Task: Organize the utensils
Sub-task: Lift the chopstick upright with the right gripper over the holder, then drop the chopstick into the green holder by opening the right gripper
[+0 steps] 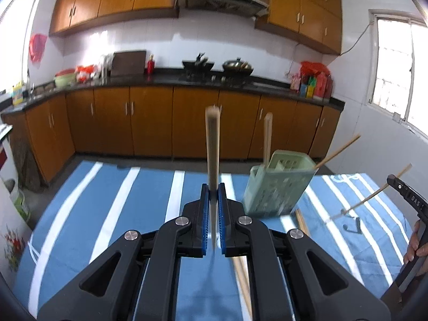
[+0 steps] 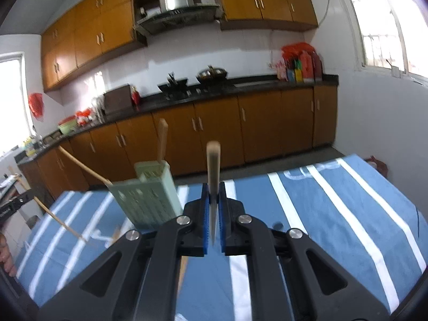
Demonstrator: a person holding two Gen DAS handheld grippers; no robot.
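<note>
Clamped between our left gripper's [image 1: 214, 187] blue ribbed pads, a wooden chopstick [image 1: 212, 144] stands upright; our right gripper [image 2: 213, 187] pinches another [image 2: 213, 165]. Both must tip down into the slotted pale-green plastic holder [image 1: 278, 187], just right of the left gripper, nearer it.

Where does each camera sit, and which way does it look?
Left wrist: on the left gripper, shut on a chopstick; faces the kitchen counter; a hand shows at right.
Right wrist: on the right gripper, shut on its own chopstick; same way; fingers show at left.
Shared: green holder, striped tablecloth.
</note>
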